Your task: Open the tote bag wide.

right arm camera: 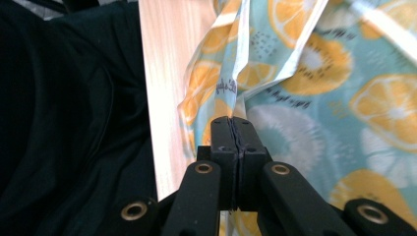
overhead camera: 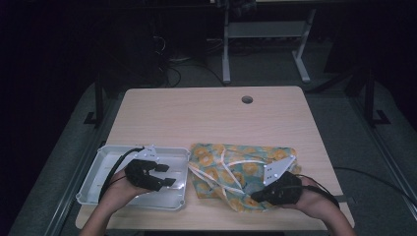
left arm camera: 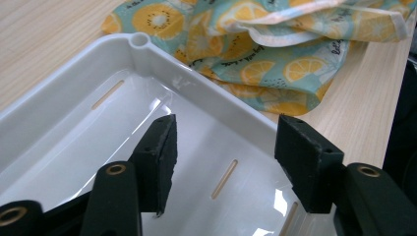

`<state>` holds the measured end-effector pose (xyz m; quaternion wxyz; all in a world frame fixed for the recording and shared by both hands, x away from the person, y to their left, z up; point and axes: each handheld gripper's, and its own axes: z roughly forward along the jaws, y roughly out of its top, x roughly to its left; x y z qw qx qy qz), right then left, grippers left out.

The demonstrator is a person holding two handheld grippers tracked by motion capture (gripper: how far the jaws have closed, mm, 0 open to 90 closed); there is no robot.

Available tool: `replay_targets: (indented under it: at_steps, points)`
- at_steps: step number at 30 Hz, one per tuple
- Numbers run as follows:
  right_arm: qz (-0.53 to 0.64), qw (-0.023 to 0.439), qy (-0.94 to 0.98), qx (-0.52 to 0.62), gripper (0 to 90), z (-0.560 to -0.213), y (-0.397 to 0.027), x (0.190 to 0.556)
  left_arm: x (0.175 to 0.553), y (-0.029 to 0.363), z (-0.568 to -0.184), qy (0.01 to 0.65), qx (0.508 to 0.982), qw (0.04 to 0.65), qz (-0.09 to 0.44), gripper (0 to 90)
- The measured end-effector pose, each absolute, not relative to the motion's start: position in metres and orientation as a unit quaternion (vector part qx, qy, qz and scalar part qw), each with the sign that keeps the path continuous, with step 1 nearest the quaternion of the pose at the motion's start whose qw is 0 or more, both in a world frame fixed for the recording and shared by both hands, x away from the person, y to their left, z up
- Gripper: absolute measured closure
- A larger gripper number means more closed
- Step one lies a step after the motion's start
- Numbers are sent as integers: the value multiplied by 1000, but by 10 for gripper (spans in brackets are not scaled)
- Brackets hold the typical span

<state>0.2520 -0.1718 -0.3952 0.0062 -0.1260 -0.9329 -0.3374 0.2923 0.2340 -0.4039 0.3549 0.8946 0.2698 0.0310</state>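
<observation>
Wooden table [overhead camera: 206,113]: left gripper [overhead camera: 164,175] gaping over tray [overhead camera: 110,150]; right gripper [overhead camera: 259,196] clamped on cloth [overhead camera: 246,164] beside tray, print illegible.

The high view looks forward and down on a pale wooden table [overhead camera: 206,113] from the person's side. The left gripper view sits close above a white plastic tray [left arm camera: 206,91], facing a lemon-print turquoise cloth [left arm camera: 275,69] at one o'clock. The right gripper view looks closely at that cloth [right arm camera: 344,98].

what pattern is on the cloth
Orange citrus slices on light teal, on the cloth; clearest in the right gripper view.
</observation>
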Motion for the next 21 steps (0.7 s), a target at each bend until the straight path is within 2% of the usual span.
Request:
replay_targets:
  at_steps: [11, 21]
  points:
    - [-368, -30, -921, -122, 886, -375, -179, 270, 294, 235, -410, 271, 895, 354, 32, 339]
    - [-388, -53, -908, -151, 888, -358, -180, 298, 295, 235, -414, 271, 895, 352, 33, 330]
